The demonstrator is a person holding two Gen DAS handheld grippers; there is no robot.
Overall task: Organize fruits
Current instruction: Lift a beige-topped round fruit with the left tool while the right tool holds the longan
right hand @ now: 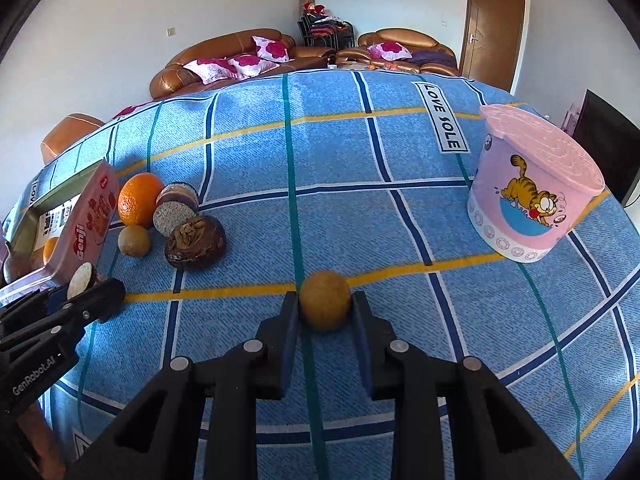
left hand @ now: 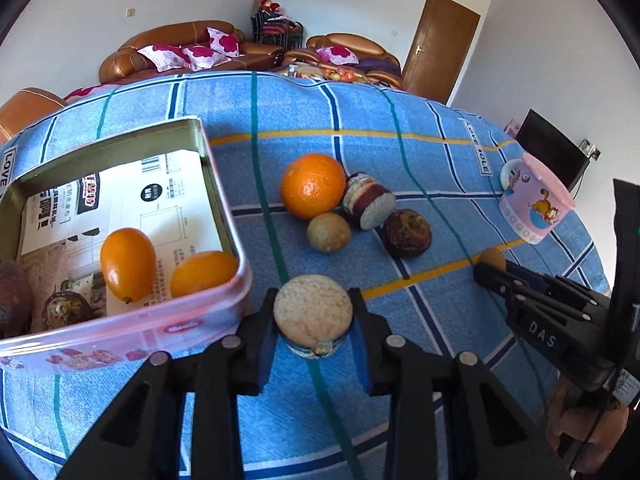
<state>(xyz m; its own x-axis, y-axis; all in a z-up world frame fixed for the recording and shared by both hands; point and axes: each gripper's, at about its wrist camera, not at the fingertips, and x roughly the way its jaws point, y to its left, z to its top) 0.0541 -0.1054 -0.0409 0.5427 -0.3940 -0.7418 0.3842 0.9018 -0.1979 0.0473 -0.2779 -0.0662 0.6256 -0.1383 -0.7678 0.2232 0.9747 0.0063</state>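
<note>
The task looks about half done: several fruits lie in the tin (left hand: 224,216), four wait on the cloth (left hand: 400,112) beside it, the left gripper (left hand: 313,316) clamps a cut piece (left hand: 313,312), and the right gripper (right hand: 325,306) clamps a brown ball (right hand: 325,300).

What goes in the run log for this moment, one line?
left gripper: shut on cut fruit half | right gripper: shut on small brown fruit | tin: two orange fruits inside
</note>
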